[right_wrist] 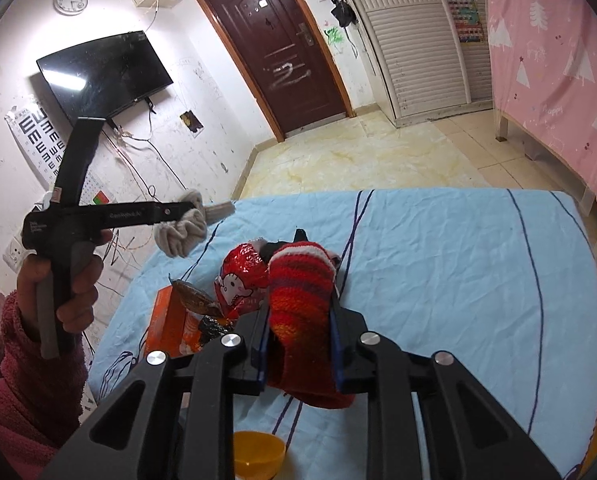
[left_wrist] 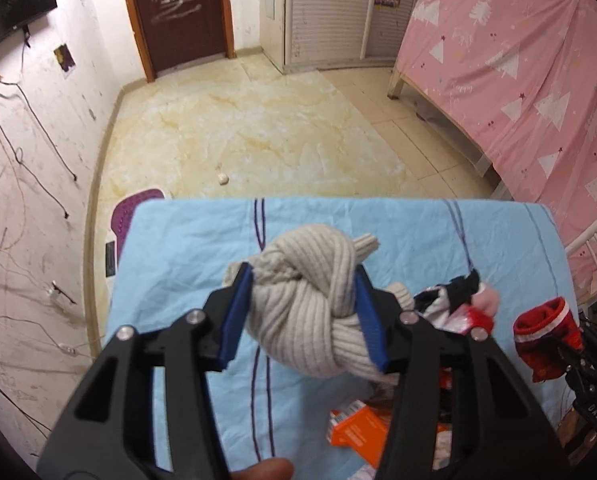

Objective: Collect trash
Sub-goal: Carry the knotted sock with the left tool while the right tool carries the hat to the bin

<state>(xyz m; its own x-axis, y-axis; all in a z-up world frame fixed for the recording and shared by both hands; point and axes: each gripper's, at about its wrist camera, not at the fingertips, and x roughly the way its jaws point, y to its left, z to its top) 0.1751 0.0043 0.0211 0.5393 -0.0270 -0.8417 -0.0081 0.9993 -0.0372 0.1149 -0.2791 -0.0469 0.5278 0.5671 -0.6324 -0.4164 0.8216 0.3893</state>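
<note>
My left gripper is shut on a beige ribbed knit cloth tied in a knot and holds it above the blue sheet. The right wrist view shows the same beige cloth at the left, lifted past the sheet's edge by a hand in a pink sleeve. My right gripper is shut on a red striped knit sock, its blue pads pressing both sides. The red sock also shows at the right of the left wrist view.
On the sheet lie a red cartoon-cat wrapper, a brown wrapper and an orange box. A yellow bowl sits at the near edge. A white paper ball lies on the floor. A pink-draped bed stands right.
</note>
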